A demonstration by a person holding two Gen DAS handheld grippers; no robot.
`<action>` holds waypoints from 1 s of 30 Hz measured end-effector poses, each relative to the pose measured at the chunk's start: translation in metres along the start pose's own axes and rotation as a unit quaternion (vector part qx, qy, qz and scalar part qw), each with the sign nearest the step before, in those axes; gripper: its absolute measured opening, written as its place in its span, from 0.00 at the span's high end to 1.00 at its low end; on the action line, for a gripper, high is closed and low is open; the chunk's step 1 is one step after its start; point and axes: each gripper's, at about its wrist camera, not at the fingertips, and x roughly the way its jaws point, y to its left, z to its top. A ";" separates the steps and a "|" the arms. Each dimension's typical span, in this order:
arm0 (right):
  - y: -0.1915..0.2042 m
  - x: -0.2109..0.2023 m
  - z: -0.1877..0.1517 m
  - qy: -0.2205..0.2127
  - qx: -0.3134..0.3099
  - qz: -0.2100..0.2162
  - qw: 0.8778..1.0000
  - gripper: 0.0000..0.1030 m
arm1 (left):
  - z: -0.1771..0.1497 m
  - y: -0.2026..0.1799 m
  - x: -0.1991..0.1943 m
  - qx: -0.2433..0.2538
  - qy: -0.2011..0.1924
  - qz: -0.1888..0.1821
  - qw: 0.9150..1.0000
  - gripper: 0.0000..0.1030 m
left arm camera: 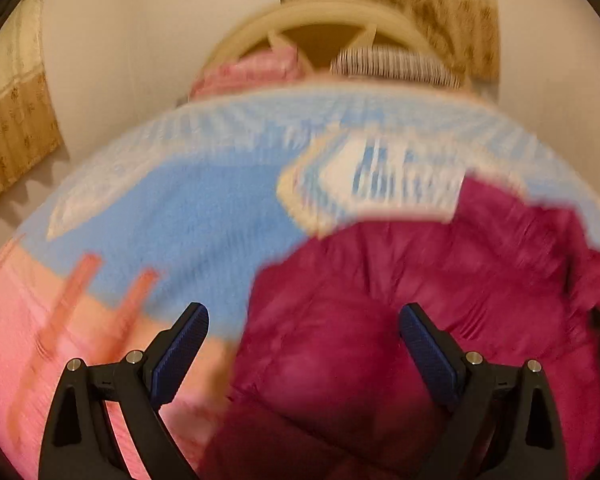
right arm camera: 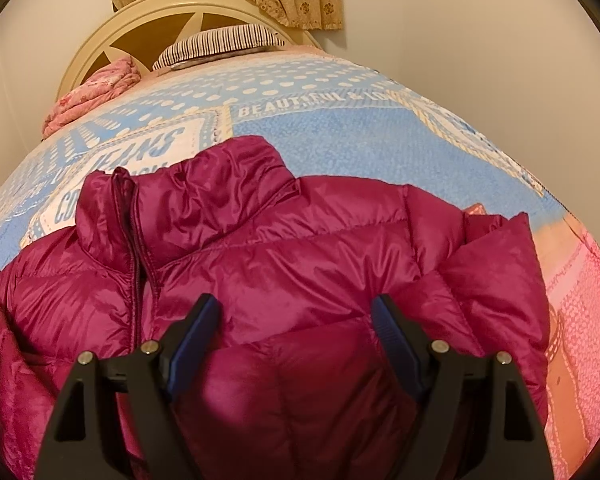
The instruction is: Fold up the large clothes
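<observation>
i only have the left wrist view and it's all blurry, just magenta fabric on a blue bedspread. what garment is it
Observer: A magenta puffer jacket, sharp in the right wrist view, lying on the bedspread.
Operator: zipped or open
Observer: The zipper looks closed up into the standing collar.
Operator: is the right gripper holding it
Observer: No, the right gripper is open above the jacket's chest, nothing between its fingers.

L gripper + R gripper, jaws wide
</observation>
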 end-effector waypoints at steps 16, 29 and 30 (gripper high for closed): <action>-0.011 -0.004 0.046 0.022 0.079 0.046 0.996 0.18 | -0.003 0.015 -0.012 -0.044 -0.033 0.001 0.998 0.06; 0.034 0.068 0.104 0.125 0.074 0.029 0.989 0.10 | -0.003 0.011 -0.016 -0.035 -0.046 0.006 0.998 0.06; 0.035 0.071 0.102 0.133 0.065 0.024 0.989 0.10 | -0.003 0.011 -0.016 -0.036 -0.046 0.006 0.998 0.06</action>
